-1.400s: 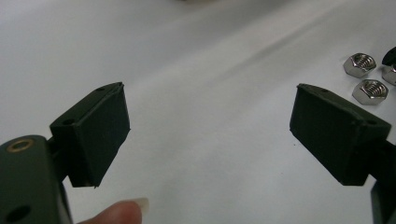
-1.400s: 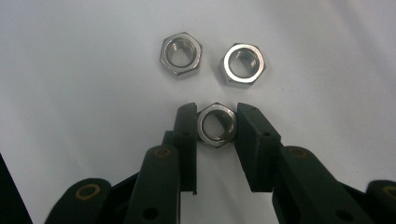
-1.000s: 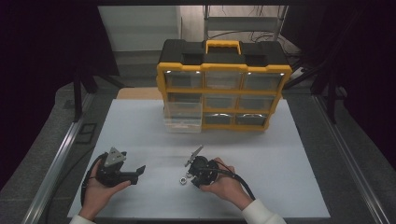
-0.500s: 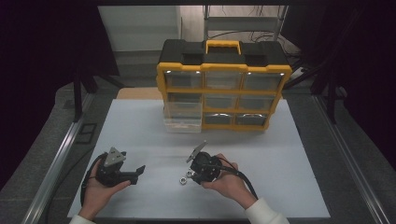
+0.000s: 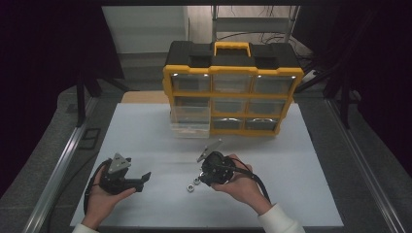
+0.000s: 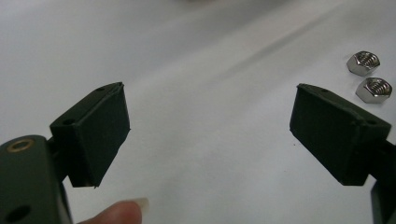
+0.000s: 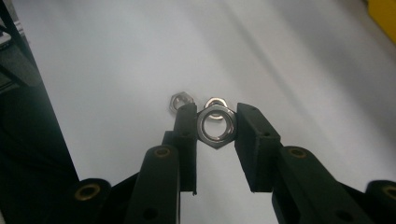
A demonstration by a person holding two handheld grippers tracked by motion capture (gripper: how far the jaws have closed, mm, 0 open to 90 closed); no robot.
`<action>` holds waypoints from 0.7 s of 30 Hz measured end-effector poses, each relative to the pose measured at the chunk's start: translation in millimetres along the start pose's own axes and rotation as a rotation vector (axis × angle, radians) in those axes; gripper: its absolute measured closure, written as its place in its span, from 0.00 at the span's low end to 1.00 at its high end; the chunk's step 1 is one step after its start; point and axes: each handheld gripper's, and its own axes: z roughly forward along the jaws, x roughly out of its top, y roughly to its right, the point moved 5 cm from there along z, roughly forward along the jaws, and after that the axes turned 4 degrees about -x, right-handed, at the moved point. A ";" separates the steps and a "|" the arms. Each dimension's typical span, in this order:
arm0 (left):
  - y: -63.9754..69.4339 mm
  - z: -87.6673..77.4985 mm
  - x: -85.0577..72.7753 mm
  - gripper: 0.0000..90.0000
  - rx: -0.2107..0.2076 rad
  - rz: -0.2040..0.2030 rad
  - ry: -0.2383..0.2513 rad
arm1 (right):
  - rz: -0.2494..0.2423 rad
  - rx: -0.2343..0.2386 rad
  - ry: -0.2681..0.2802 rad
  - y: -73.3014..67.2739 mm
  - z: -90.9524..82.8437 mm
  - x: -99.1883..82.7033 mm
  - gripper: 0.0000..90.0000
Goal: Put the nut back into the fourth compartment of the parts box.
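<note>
From above, the right gripper [image 5: 203, 174] hangs over two nuts [image 5: 192, 185] on the table [image 5: 291, 160]; the left gripper [image 5: 141, 178] rests apart. Left gripper view: jaws spread wide, empty. Right gripper view: pads pinch a large nut [image 7: 215, 125]. Lift straight, keeping the squeeze even so it doesn't twist out.

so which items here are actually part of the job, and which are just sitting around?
In play:
- right gripper, shut on the large hex nut
- two small nuts on the white table below it
- open clear drawer of the yellow organizer, a likely destination

Idle:
- left gripper, jaws open, nothing between them
- organizer's closed drawers
</note>
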 end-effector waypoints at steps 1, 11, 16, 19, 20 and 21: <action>-0.2 -0.1 0.0 0.14 0.001 0.000 0.000 | 0.001 0.000 0.004 0.2 -1.7 1.1 0.78; -0.6 0.2 -0.1 0.14 0.001 0.003 -0.001 | 0.001 0.000 0.051 2.6 -15.6 11.2 0.78; -0.5 0.6 -0.3 0.14 0.001 0.004 -0.003 | -0.003 0.000 0.070 2.7 -20.0 17.7 0.78; -0.6 0.9 -0.5 0.14 0.002 0.004 -0.004 | -0.004 0.001 0.077 2.6 -21.9 20.4 0.78; -0.6 0.9 -0.6 0.14 0.002 0.004 -0.005 | -0.005 0.001 0.079 2.9 -22.4 21.0 0.78; -0.6 0.9 -0.7 0.14 0.002 0.005 -0.005 | -0.005 0.000 0.082 3.4 -23.3 21.6 0.78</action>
